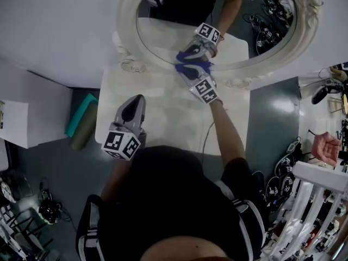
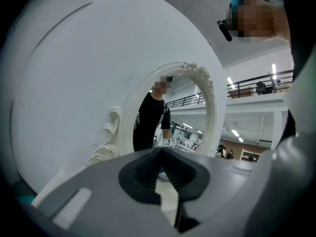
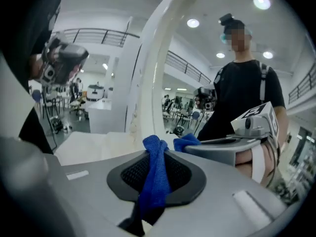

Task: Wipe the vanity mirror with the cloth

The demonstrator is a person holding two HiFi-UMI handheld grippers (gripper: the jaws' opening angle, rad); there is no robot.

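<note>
An oval vanity mirror (image 1: 179,29) in an ornate white frame (image 1: 126,34) stands at the back of a white table (image 1: 168,121). My right gripper (image 1: 191,69) is shut on a blue cloth (image 1: 190,65), which is pressed against the lower edge of the glass; the gripper's reflection meets it there. In the right gripper view the cloth (image 3: 154,177) hangs bunched between the jaws beside the frame (image 3: 153,78). My left gripper (image 1: 135,100) hovers over the table's left part, shut and holding nothing. In the left gripper view it (image 2: 161,151) points at the mirror (image 2: 180,115).
On the floor left of the table lie a teal box (image 1: 80,113) and an olive roll (image 1: 83,135), with a white cabinet (image 1: 16,125) further left. Right of the table are cables, a white rack (image 1: 312,200) and another person's hand (image 1: 326,147).
</note>
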